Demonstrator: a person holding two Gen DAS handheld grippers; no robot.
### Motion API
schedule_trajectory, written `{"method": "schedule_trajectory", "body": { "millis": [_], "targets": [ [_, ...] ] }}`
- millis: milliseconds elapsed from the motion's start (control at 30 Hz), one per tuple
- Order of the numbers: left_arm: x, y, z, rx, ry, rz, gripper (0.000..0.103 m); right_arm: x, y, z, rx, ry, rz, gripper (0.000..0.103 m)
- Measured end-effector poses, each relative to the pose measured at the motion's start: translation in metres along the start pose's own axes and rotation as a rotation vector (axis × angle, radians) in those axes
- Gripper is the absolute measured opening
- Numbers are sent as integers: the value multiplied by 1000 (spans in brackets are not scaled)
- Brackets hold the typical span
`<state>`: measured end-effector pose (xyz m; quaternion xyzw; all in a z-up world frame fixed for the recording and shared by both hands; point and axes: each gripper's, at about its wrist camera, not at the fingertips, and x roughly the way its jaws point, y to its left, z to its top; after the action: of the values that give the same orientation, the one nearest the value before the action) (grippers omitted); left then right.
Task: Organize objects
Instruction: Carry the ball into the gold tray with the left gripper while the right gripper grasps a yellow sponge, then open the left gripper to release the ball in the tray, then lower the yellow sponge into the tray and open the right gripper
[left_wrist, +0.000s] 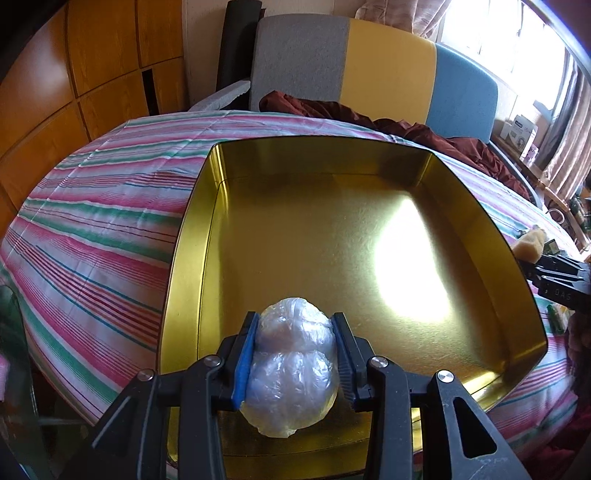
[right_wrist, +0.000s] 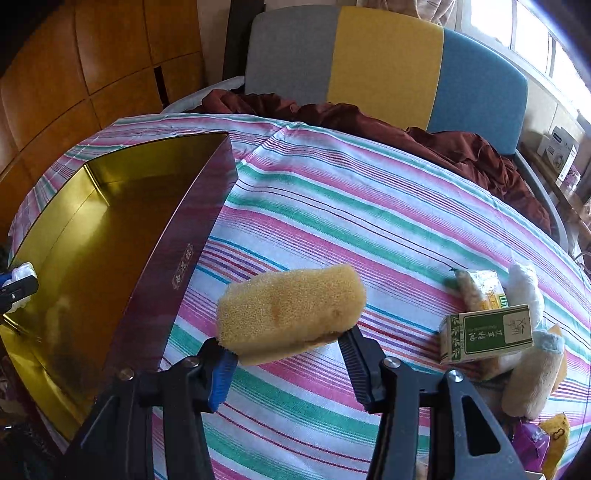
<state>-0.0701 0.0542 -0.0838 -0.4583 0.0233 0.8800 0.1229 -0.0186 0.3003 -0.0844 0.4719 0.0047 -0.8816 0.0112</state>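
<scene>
While clamped, sponge (right_wrist: 290, 312) crosswise, level.

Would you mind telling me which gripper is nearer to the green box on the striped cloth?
Right. The right gripper, holding the sponge, is just beside the green box; the left gripper is over the gold tin.

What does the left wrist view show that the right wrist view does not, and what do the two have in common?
Only the left wrist view shows the left gripper shut on the clear plastic bundle over the gold tin, whose whole floor is bare.

Only the right wrist view shows the tin's dark red outer wall, the green box and the plush toys on the cloth.

Both show the tin, the striped cloth, the three-colour chair, and the right gripper shut on the yellow sponge.
</scene>
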Motion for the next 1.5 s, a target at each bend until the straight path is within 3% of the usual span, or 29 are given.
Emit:
{"method": "schedule_trajectory", "body": {
  "millis": [67, 133, 200, 500, 733, 867, 967, 1167, 1367, 1467, 1500],
  "targets": [
    [2, 2, -2, -3, -1, 12, 41, 2, 0, 0, 3, 3, 1, 52],
    [1, 1, -4, 6, -8, 27, 56, 3, -1, -1, 5, 3, 5, 52],
    [-1, 1, -6, -1, -21, 38, 63, 3, -1, -1, 6, 1, 6, 52],
    [-21, 8, -10, -39, -69, 63, 64, 2, -2, 1, 17, -8, -4, 52],
    [-46, 28, -12, -107, -112, 43, 71, -35, -18, 19, 176, -102, 4, 52],
    [-56, 38, -14, -143, -128, 31, 71, -57, 20, 38, 120, -148, 55, 52],
    [-63, 45, -18, -165, -142, 23, 71, -59, 61, 55, 53, -136, 137, 53],
    [-72, 60, -26, -208, -155, 17, 73, -24, 142, 76, -11, -9, 274, 53],
    [-71, 72, -33, -238, -150, 20, 73, 27, 220, 81, -71, 132, 314, 57],
    [-71, 76, -36, -248, -148, 21, 73, 35, 237, 81, -62, 148, 370, 72],
    [-70, 77, -36, -249, -147, 21, 73, 36, 238, 81, -56, 148, 385, 83]
  ]
}}
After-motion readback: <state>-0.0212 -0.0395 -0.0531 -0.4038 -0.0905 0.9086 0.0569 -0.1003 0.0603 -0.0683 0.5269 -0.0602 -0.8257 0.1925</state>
